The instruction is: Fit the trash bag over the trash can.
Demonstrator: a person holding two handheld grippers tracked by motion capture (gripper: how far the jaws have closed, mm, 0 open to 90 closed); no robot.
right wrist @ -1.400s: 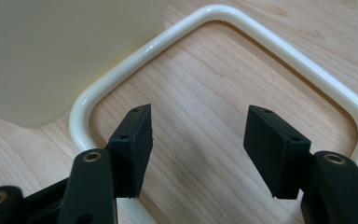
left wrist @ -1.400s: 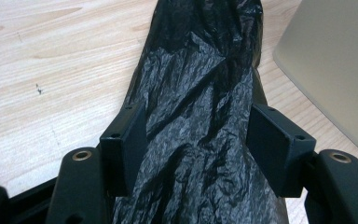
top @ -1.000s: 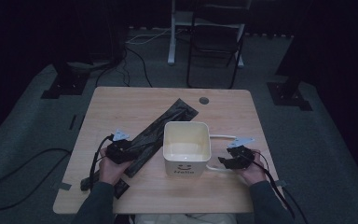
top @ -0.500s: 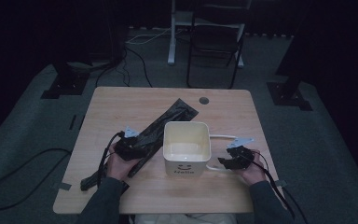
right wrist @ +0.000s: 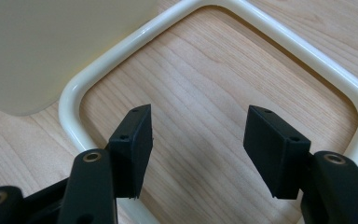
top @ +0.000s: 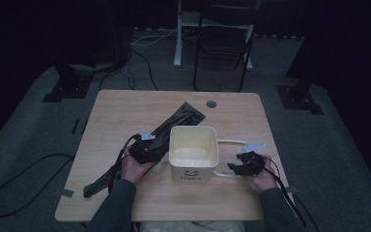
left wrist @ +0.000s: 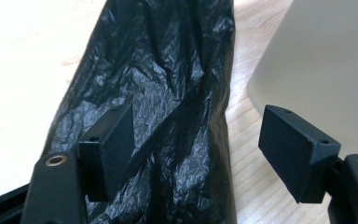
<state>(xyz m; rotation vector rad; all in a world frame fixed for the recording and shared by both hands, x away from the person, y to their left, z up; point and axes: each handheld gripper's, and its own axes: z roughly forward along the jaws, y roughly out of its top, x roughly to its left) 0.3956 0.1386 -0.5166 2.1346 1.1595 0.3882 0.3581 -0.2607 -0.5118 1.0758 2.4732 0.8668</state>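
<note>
- Crumpled black plastic bag (left wrist: 158,116) is seen lying flat on the wooden table (top: 125,111), between the spread jaws of the left gripper (left wrist: 198,140), unpinched.
- Right gripper (right wrist: 198,140) jaws are held apart above the cream wire handle (right wrist: 135,39).
- Cream square plastic bucket (top: 193,155) interior is seen empty.

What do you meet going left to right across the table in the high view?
Black plastic bag → left gripper → cream bin → bin's handle → right gripper.
</note>
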